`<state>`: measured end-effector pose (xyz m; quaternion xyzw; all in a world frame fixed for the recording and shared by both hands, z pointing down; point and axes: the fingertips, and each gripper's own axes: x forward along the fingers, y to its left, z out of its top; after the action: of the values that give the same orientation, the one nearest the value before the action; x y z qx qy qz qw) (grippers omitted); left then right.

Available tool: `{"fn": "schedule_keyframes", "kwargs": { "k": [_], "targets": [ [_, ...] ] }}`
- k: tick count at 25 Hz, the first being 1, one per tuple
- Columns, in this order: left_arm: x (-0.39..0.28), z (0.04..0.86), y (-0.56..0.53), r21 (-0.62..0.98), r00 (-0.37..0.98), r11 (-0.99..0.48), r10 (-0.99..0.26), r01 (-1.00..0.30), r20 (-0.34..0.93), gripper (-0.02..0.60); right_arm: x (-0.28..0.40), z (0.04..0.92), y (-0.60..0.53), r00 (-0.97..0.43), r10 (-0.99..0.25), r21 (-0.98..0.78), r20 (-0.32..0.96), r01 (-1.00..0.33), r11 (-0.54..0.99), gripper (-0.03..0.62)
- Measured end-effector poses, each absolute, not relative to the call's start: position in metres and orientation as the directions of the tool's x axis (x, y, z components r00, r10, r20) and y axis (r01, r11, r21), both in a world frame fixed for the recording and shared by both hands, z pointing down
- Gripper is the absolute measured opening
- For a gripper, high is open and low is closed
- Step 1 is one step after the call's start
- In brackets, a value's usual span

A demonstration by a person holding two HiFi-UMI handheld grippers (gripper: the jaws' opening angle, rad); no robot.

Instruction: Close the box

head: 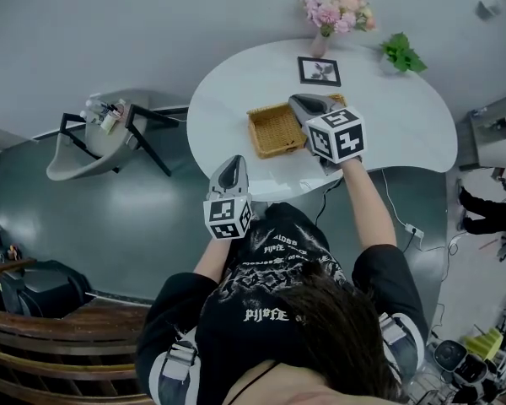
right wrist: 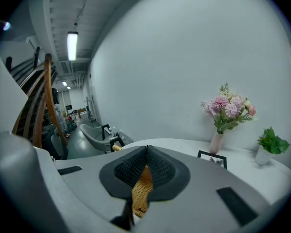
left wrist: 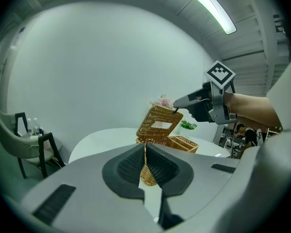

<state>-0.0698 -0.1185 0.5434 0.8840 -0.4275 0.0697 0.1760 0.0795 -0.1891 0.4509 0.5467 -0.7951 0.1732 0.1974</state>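
A woven wicker box (head: 274,129) lies in the middle of the round white table (head: 405,125), partly under my right gripper (head: 299,104). In the left gripper view its lid (left wrist: 160,123) stands raised and tilted above the base (left wrist: 184,143). The right gripper (left wrist: 176,109) pinches the lid's top edge. In the right gripper view a strip of wicker (right wrist: 142,191) sits between the shut pads of that gripper (right wrist: 146,148). My left gripper (head: 233,165) hovers at the table's near edge, apart from the box. It (left wrist: 145,147) is shut with nothing held.
At the table's far side stand a vase of pink flowers (head: 333,11), a small framed picture (head: 319,71) and a potted green plant (head: 402,53). A grey chair (head: 84,146) stands on the floor to the left. A cable hangs off the table's near right.
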Motion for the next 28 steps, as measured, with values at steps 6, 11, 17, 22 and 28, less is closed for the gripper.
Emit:
{"fn": "schedule_keyframes", "kwargs": {
  "k": [6,11,17,22,28],
  "targets": [
    [-0.067,0.546,-0.113,0.246,0.63,-0.581,-0.724,-0.776,0.28,0.029,0.074,0.461,-0.172,-0.337,-0.8,-0.078,0.496,-0.935,0.346,0.035],
    [-0.064,0.548,-0.113,0.246,0.634,-0.585,-0.721,-0.773,0.279,0.029,0.076,0.469,-0.161,-0.337,-0.8,-0.087,0.496,-0.936,0.34,0.035],
    [-0.062,0.548,-0.111,0.239,0.642,-0.596,-0.714,-0.767,0.279,0.029,0.076,0.477,-0.15,-0.33,-0.803,-0.099,0.497,-0.94,0.326,0.035],
    [-0.062,0.549,-0.113,0.241,0.639,-0.591,-0.717,-0.77,0.279,0.029,0.077,0.487,-0.143,-0.317,-0.809,-0.11,0.495,-0.946,0.304,0.035],
    [-0.059,0.551,-0.112,0.242,0.648,-0.601,-0.711,-0.761,0.273,0.029,0.078,0.503,-0.134,-0.306,-0.808,-0.108,0.503,-0.95,0.292,0.035]
  ]
}}
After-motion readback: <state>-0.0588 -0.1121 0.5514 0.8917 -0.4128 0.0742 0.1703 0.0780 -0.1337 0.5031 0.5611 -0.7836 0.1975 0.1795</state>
